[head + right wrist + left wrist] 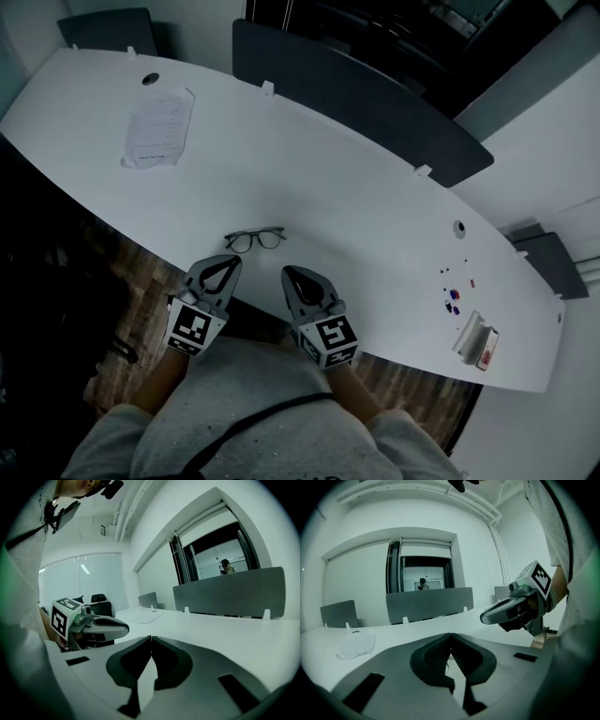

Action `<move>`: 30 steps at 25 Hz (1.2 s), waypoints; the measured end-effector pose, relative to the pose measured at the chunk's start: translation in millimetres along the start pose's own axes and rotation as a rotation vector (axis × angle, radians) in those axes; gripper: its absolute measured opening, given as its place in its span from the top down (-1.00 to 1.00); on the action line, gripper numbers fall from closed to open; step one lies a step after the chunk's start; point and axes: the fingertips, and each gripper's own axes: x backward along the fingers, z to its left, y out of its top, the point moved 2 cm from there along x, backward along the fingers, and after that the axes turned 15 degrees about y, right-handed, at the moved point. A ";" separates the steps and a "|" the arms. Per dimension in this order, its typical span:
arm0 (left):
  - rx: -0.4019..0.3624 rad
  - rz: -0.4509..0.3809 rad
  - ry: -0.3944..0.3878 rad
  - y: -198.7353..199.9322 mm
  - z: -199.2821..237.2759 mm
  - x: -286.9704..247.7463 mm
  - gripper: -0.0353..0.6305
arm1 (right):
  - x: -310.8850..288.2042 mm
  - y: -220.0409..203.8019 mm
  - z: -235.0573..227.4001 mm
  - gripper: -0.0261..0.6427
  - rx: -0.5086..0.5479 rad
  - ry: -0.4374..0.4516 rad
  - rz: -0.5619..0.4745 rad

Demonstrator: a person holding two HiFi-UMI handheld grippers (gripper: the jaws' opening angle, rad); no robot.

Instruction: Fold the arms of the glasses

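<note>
Glasses (pixel 254 240) sit on the table (pixel 356 187) just inside its near edge, with loads of bare tabletop beyond. Thin dark frame, lenses side by side. Left gripper (pixel 225 264) and right gripper (pixel 289 275) hover at that edge, jaws pressed together, empty.

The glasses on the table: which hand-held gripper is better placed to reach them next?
Probably the left hand-held gripper: its tip sits nearer the glasses than the right hand-held gripper. Both are shut and empty, so either must open first.

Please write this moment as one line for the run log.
left gripper: shut, empty | right gripper: shut, empty | glasses: on table, untouched
</note>
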 end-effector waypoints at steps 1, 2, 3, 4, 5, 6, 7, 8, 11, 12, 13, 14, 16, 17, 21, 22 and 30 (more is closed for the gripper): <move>0.014 0.000 0.005 0.8 -3.5 6.2 0.85 | 3.4 -0.5 6.4 0.86 0.001 0.006 -0.005; 0.026 0.001 0.009 1.5 -7.0 12.6 0.85 | 6.6 -1.1 12.7 0.86 0.002 0.013 -0.010; 0.035 0.001 0.014 2.1 -10.2 18.9 0.85 | 9.6 -1.6 18.9 0.86 0.003 0.022 -0.014; 0.040 0.002 0.019 2.7 -13.0 25.1 0.85 | 12.3 -1.9 24.8 0.86 0.005 0.030 -0.018; 0.043 0.003 0.025 3.4 -15.4 31.5 0.85 | 14.7 -2.5 30.5 0.86 0.008 0.038 -0.021; 0.047 0.004 0.032 3.7 -17.3 38.2 0.85 | 16.8 -3.6 36.2 0.86 0.011 0.047 -0.022; 0.057 0.005 0.040 3.5 -18.8 45.1 0.85 | 18.7 -5.1 41.6 0.86 0.014 0.056 -0.023; 0.074 0.005 0.049 2.8 -20.2 52.0 0.85 | 20.4 -6.8 46.5 0.86 0.017 0.065 -0.023; 0.148 0.018 0.071 -2.1 -23.6 71.2 0.85 | 25.0 -11.3 58.0 0.86 0.026 0.081 -0.023; 0.168 0.025 0.079 -3.5 -24.2 76.9 0.85 | 26.6 -12.1 61.0 0.86 0.030 0.082 -0.022; 0.179 0.030 0.086 -4.7 -24.5 82.1 0.85 | 28.2 -12.7 63.7 0.86 0.032 0.083 -0.022; 0.180 0.036 0.090 -6.1 -24.9 86.7 0.85 | 29.7 -13.4 65.8 0.86 0.033 0.082 -0.021; 0.170 0.044 0.090 -8.6 -26.3 93.0 0.85 | 33.4 -15.4 69.0 0.86 0.032 0.077 -0.022; 0.167 0.040 0.090 -8.2 -26.8 94.7 0.85 | 35.7 -16.5 70.3 0.86 0.032 0.072 -0.022; 0.167 0.046 0.065 -6.9 -29.4 101.9 0.85 | 43.2 -20.1 79.0 0.86 0.039 0.042 -0.030; 0.166 0.032 0.061 -5.2 -28.9 102.7 0.85 | 44.4 -20.3 81.7 0.86 0.043 0.033 -0.032; 0.174 -0.034 0.030 6.0 -28.1 126.1 0.85 | 52.5 -17.7 117.1 0.86 0.072 -0.015 -0.032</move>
